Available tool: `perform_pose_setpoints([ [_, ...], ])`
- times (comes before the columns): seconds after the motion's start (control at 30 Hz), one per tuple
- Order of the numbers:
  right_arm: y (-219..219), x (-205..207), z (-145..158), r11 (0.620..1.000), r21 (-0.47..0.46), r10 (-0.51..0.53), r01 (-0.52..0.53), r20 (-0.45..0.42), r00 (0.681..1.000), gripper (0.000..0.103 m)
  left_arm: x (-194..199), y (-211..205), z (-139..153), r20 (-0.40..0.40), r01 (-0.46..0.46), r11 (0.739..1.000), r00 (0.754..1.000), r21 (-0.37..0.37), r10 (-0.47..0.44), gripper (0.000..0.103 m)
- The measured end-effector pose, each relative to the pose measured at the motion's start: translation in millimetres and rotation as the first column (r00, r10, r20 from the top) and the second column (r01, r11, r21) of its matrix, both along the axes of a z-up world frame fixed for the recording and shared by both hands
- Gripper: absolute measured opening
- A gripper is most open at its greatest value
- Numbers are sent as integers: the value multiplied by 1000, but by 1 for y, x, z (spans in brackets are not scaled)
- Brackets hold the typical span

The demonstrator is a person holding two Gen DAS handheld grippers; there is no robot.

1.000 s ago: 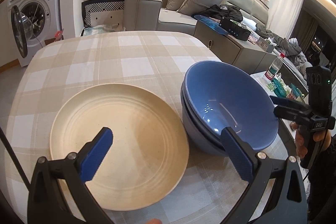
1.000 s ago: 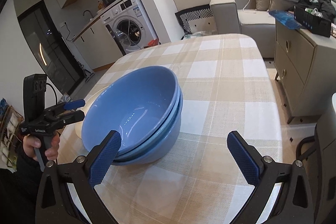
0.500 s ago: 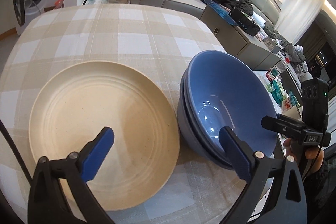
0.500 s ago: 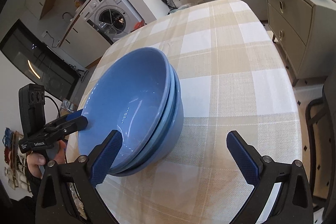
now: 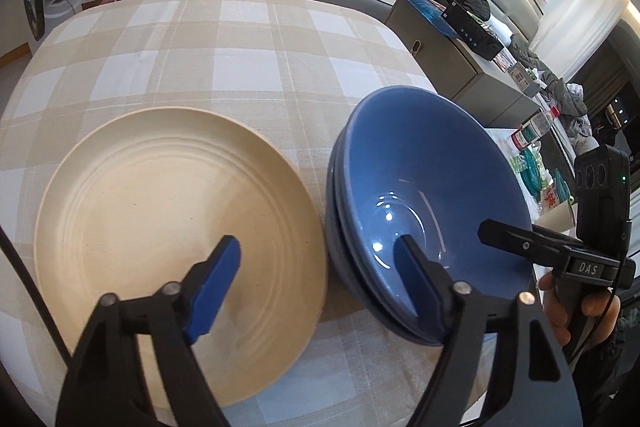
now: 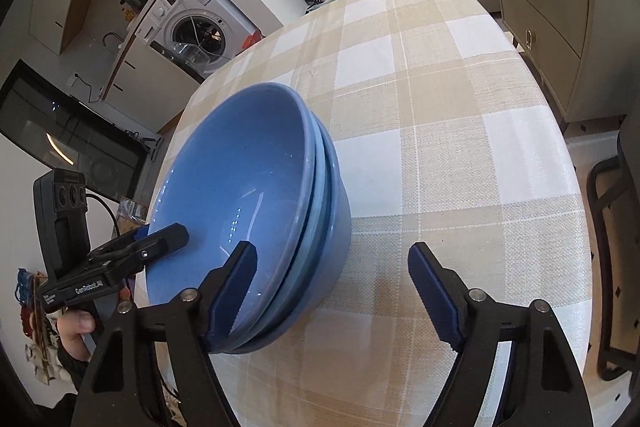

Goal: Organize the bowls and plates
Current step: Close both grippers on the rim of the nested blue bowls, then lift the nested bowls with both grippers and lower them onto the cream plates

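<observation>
a: where do the task items sit?

b: the stack of blue bowls stands on the checked tablecloth, near your edge of the table. the cream plate lies flat just beside it, on its left in the left wrist view; whether their rims touch i cannot tell.

a: your left gripper?

b: its jaws are closing, not yet pressing on anything. one finger hangs over the plate, the other over the inside of the top bowl, so the bowls' near-left rim lies between them.

a: your right gripper?

b: also closing. its left finger is over the inside of the top bowl, its right finger over bare cloth, with the stack's right-hand rim between them. no pad contact shows.

a: anything else?

b: each gripper sits on an opposite side of the stack, both pointing steeply downward.
</observation>
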State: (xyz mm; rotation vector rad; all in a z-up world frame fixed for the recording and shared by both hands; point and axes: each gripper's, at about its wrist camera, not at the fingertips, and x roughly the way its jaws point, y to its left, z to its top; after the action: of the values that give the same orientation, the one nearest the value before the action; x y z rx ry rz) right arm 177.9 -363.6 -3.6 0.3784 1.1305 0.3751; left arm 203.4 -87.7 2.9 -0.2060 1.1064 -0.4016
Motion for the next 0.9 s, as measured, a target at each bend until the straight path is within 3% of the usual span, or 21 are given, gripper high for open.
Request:
perform_pose_setpoints([
  [0.3,11,2,0,1000,2,23,-23,-36,999,56,1,-17,-1,-47,34,999,998,-9,-35,49],
  [0.43,14,3,1,1000,-12,11,-11,-45,999,46,0,-22,-2,-59,49,998,997,-26,-51,42],
  [0.9,23,-2,6,997,-76,17,-19,-29,999,38,-1,-32,2,-47,62,998,997,16,-62,38],
])
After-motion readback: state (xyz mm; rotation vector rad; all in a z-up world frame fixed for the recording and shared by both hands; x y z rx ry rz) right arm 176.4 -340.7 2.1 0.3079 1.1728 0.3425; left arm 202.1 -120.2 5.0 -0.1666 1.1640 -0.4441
